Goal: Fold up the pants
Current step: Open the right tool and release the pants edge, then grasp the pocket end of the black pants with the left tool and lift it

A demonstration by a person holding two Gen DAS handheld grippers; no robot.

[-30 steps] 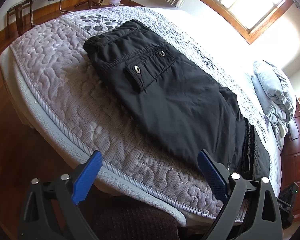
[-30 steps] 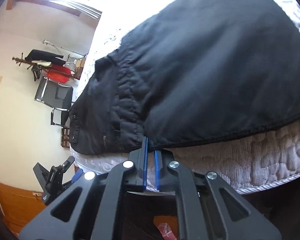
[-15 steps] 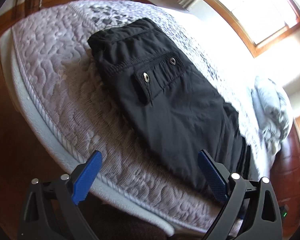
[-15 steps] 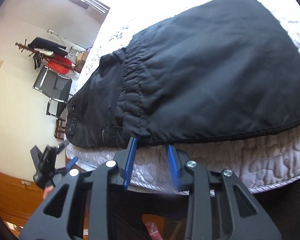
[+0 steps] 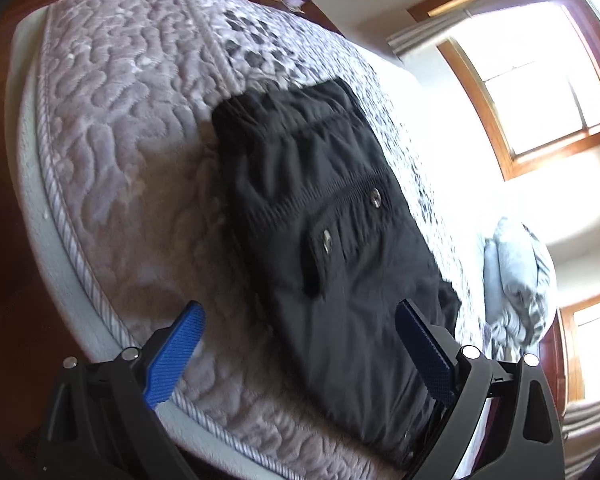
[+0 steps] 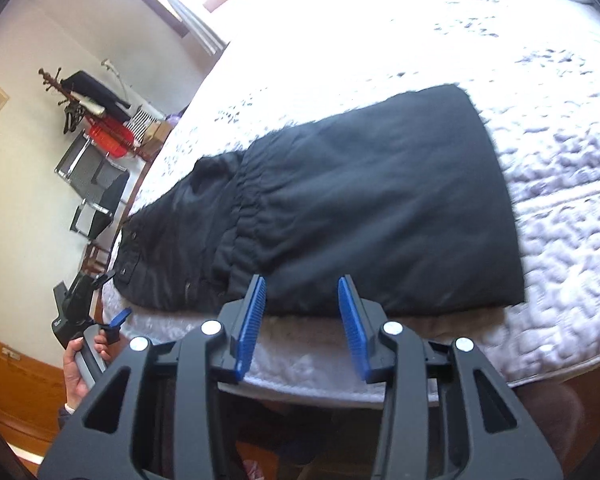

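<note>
The folded black fabric pants (image 6: 360,216) lie flat on the quilted lavender bed (image 5: 112,152), near its edge. The left gripper (image 5: 296,344) hovers with jaws spread wide, holding nothing. The right gripper (image 6: 302,320) hangs just beside the pants' near hem, jaws parted and empty. No writing is readable.
</note>
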